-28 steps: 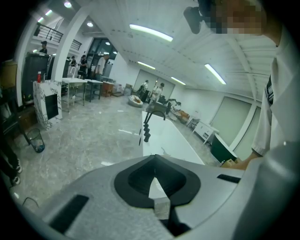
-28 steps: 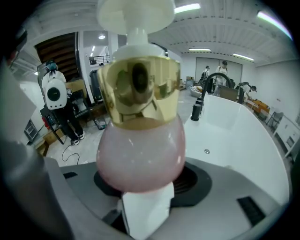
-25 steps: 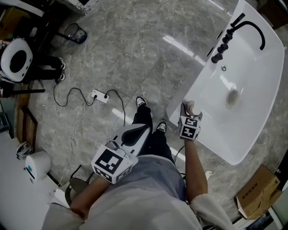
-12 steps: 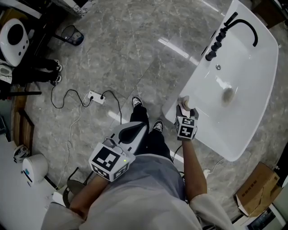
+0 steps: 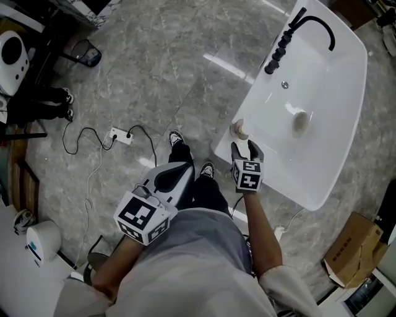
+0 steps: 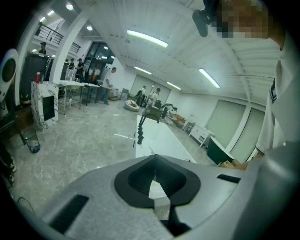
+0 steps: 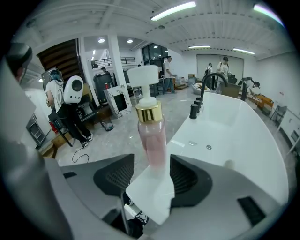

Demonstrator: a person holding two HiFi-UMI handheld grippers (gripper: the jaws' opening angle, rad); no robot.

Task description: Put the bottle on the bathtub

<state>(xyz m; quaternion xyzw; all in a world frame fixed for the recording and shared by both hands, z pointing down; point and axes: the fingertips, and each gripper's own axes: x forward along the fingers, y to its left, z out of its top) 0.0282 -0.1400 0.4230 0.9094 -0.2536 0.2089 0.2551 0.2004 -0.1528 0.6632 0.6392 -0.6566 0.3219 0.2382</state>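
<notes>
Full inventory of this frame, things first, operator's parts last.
bottle: 1, pink with gold collar and white pump, upright on bathtub's near rim corner
bathtub: 1, white, right of person
faucet: 1, black, tub's far end
power strip: 1, white, on floor left of feet
cardboard box: 1, brown, floor at lower right
bin: 1, dark, floor at upper left
shoes: 2, black and white, on floor
left gripper: shut, empty
right gripper: open, just behind bottle

The right gripper [image 5: 246, 148] sits forward on an outstretched arm [image 5: 258, 220] with jaws apart, the left gripper [image 5: 179, 172] rearward with jaws together, empty.
</notes>
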